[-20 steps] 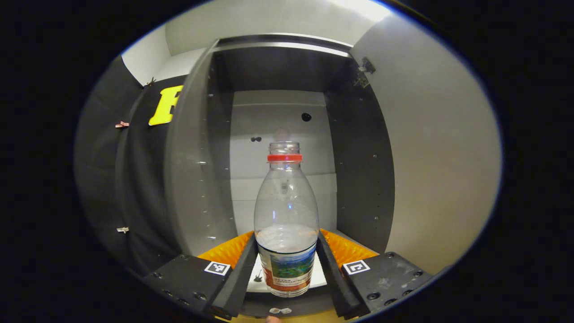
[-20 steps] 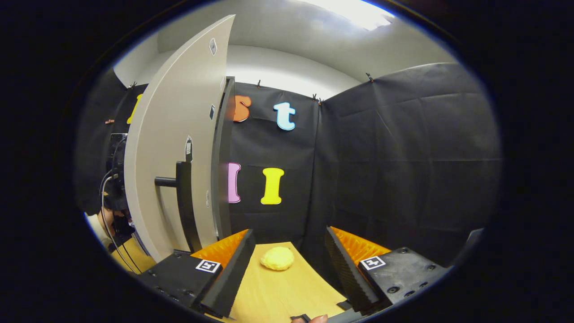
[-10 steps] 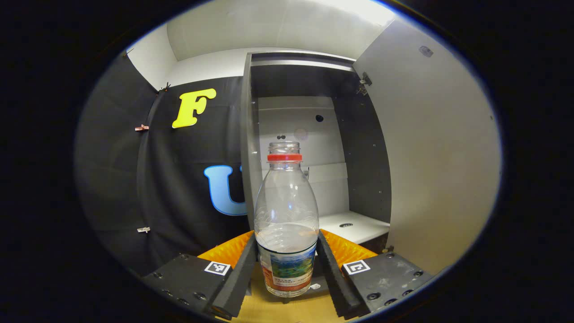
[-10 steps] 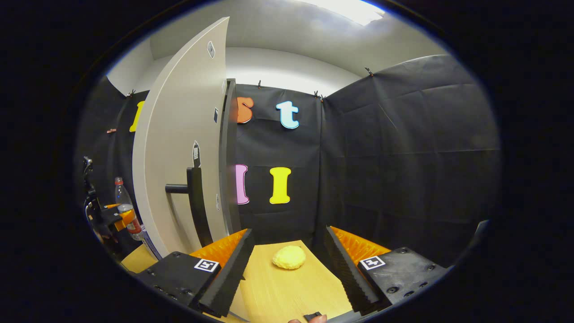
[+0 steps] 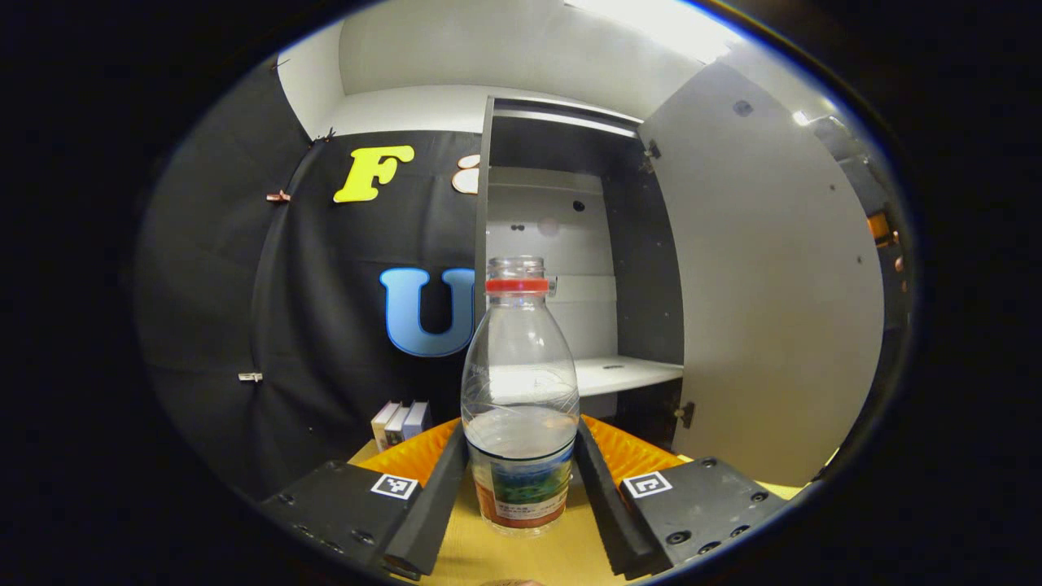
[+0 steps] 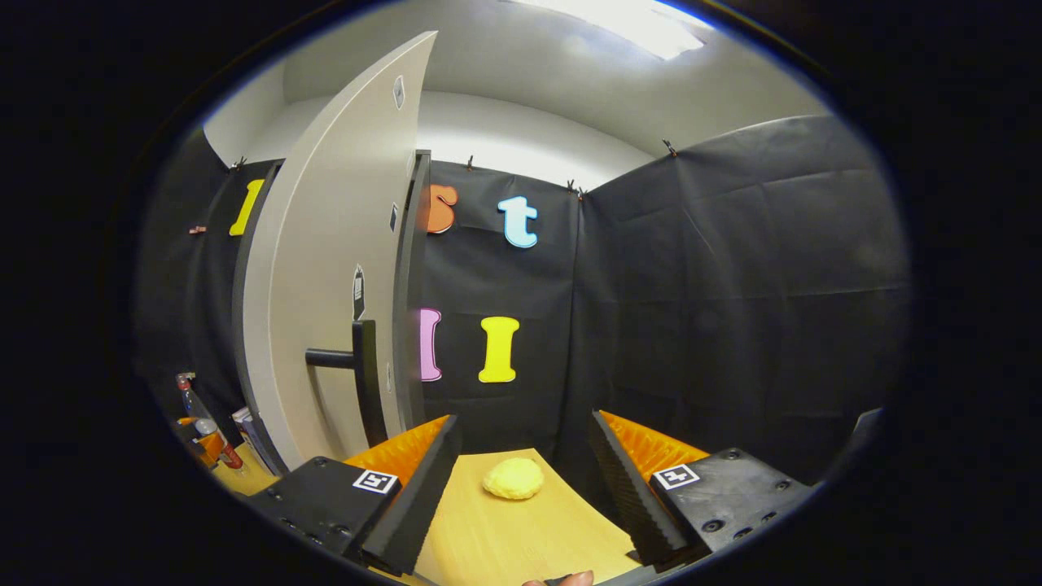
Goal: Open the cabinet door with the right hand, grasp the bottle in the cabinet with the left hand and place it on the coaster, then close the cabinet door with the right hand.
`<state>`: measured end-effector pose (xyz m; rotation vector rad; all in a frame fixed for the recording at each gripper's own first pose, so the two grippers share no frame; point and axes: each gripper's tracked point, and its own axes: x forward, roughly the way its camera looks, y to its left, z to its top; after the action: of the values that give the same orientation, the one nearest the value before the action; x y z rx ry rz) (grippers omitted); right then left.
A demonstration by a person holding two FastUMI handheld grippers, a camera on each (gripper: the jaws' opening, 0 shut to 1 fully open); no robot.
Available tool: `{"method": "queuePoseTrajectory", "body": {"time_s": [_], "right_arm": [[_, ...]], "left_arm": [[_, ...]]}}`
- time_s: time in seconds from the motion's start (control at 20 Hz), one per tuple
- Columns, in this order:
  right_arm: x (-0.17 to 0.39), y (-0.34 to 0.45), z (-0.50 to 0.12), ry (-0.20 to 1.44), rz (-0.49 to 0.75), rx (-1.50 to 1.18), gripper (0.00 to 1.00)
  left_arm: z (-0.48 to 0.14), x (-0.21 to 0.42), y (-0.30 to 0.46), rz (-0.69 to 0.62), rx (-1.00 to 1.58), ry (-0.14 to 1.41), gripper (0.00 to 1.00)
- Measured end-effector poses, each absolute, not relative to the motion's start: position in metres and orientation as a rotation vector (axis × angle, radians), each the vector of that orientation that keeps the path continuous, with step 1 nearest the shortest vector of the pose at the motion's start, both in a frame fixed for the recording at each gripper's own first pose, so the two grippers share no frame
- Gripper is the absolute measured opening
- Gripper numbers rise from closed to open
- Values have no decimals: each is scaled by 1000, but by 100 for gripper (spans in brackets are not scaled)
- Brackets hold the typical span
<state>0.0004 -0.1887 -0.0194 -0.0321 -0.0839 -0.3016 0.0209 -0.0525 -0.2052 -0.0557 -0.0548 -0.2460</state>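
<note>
A clear plastic bottle (image 5: 519, 366) with a red neck ring, no cap and a little water stands upright between the fingers of my left gripper (image 5: 521, 427), which is shut on its labelled lower body. It hangs just above the wooden table (image 5: 472, 557), in front of the open cabinet (image 5: 562, 244). The cabinet door (image 5: 773, 309) stands wide open to the right. In the right gripper view my right gripper (image 6: 525, 423) is open and empty, beside the door (image 6: 326, 268) and its dark bar handle (image 6: 365, 382). The bottle (image 6: 189, 395) shows small at far left.
A round yellow pad (image 6: 513, 478) lies on the table (image 6: 505, 537) just beyond the right gripper's fingers. Several small boxes (image 5: 399, 422) stand against the black cloth left of the cabinet. The white cabinet shelf (image 5: 619, 373) is bare.
The left gripper has drawn the bottle back out of the cabinet and over the table; the cabinet now sits farther off. The right gripper has barely moved and stays open.
</note>
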Motion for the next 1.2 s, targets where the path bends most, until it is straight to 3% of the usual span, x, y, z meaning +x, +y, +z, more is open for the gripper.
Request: {"method": "queuePoseTrajectory", "body": {"time_s": [0.65,1.2], "right_arm": [[5,-196,-22,-62,-354,-37,96],[8,-202,-24,-34,-384,-53,97]], "left_arm": [[-361,-12,-46,-270,-83,51,79],[-413,-19,-39,-252,-86,102,80]]}}
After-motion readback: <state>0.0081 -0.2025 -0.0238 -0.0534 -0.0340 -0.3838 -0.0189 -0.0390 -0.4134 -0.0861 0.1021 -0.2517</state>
